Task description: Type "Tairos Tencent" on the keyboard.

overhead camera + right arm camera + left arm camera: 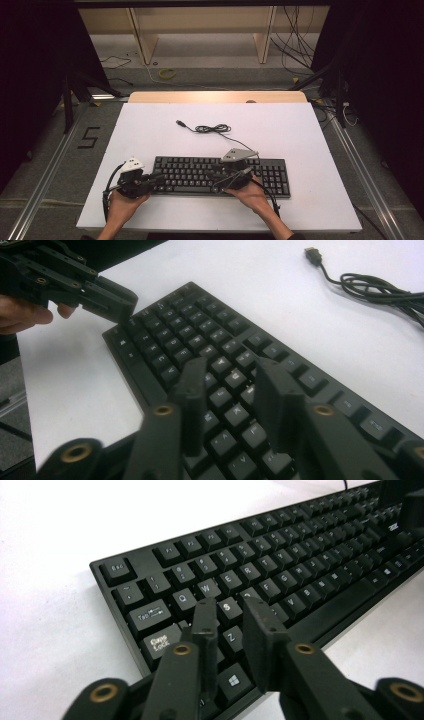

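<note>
Black plastic full-size keyboard (220, 175) lies near the front edge of the white table (300, 130), both grippers over it.

High view: left gripper (150, 181) at its left end, right gripper (225, 177) mid-board. Left gripper view: jaws narrow over the S key, gripping nothing. Right gripper view: jaws part-closed above keys, empty. Likely rigid, light, smooth-sided; best gripped by its end edges.

Your table (150, 120): white top, wooden strip along far edge. Black keyboard (200, 172) lies flat near your edge, long side across. Its black USB cable (212, 129) sits loosely bunched behind it, plug toward far-left.
</note>
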A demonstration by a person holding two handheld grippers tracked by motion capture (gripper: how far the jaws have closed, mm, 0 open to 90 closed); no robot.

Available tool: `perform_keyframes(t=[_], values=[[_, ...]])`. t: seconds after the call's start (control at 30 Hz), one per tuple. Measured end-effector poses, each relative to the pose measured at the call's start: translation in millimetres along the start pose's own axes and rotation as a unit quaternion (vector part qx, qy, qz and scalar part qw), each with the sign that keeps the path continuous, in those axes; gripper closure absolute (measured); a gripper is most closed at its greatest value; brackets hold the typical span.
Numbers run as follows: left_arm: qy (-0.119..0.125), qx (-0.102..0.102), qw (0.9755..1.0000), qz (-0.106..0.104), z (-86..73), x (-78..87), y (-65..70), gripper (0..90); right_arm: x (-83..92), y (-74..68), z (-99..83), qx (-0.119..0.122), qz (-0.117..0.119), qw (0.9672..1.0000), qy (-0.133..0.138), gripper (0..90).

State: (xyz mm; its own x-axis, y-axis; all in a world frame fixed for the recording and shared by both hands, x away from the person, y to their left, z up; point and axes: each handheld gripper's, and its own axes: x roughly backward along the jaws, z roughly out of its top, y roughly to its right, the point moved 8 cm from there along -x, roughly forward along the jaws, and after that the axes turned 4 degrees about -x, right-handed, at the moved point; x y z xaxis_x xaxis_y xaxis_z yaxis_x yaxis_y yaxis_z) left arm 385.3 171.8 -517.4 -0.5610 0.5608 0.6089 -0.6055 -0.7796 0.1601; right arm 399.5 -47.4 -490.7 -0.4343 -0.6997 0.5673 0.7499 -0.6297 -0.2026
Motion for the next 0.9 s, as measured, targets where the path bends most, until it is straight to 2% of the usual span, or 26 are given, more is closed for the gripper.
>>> perform_keyframes(t=[0.27,0.43,0.67,0.73,0.9], values=[[-0.009,-0.003,0.9999,0.005,-3.1,0.3,-1.4,88.3,-15.6,-6.2,3.8,0.003,0.009,0.9998,-0.015,83.9],[-0.016,-0.003,0.9999,0.006,-4.5,-0.5,-3.0,89.3,-24.3,-7.3,7.6,0.003,0.009,0.9998,-0.019,90.0],[-0.026,-0.003,0.9996,0.005,-6.2,-3.1,-4.6,89.4,-43.0,-10.3,12.3,0.002,0.006,0.9994,-0.033,90.0],[-0.032,0.001,0.9995,0.008,-7.2,-4.3,-5.5,89.4,-51.0,-10.8,11.6,0.003,0.002,0.9990,-0.045,90.0],[-0.039,0.000,0.9992,0.009,-8.6,-5.4,-7.0,89.4,-57.8,-11.8,12.4,0.004,0.001,0.9983,-0.057,90.0]])
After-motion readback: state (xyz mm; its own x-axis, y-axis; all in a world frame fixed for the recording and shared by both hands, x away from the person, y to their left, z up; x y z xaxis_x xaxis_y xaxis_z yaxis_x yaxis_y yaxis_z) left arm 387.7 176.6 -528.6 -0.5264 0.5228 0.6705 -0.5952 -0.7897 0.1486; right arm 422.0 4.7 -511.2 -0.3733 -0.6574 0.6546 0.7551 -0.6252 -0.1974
